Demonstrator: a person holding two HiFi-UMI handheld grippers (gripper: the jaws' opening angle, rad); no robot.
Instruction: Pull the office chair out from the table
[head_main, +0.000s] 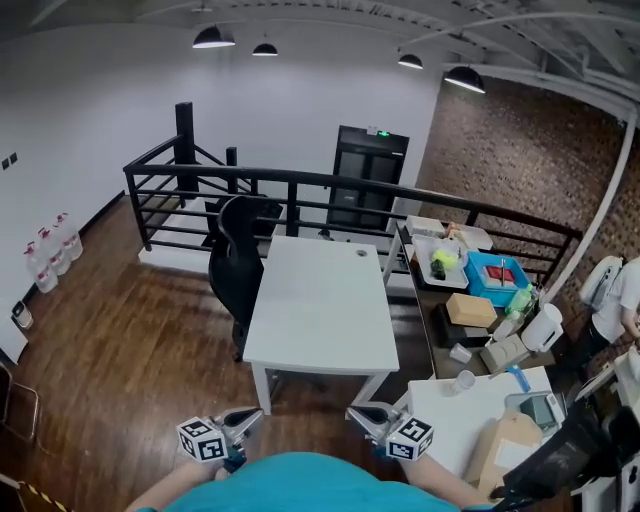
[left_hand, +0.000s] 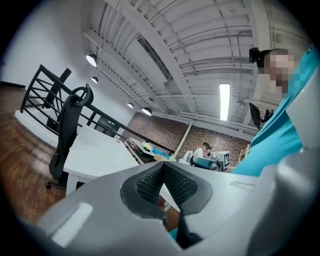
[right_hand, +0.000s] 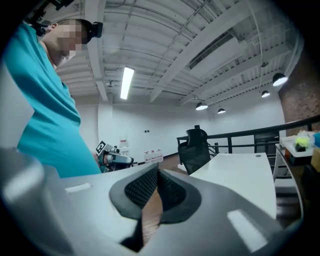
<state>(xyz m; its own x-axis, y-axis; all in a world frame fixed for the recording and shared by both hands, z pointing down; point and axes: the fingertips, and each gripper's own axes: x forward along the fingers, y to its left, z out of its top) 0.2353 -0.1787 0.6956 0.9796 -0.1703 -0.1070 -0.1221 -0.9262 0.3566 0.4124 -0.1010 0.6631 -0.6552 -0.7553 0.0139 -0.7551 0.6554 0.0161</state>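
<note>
Left gripper (head_main: 243, 420): was held low, close to the person's body, its jaws closed together with nothing between them.
Right gripper (head_main: 365, 414): was level with the left gripper, its jaws also pressed together and empty.
Side desk (head_main: 470, 410): was just right of the right gripper, cluttered with boxes.
Table (head_main: 320, 300): was white and stood straight ahead of both grippers.
Office chair (head_main: 237, 262): was black, ahead and left of the left gripper, against the table's left side, well apart from both grippers.
Railing (head_main: 300, 185): was black, beyond the table and chair.

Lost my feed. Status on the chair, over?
Left gripper, right gripper shut, empty. Office chair at table left side, untouched. Only the table ahead.
</note>
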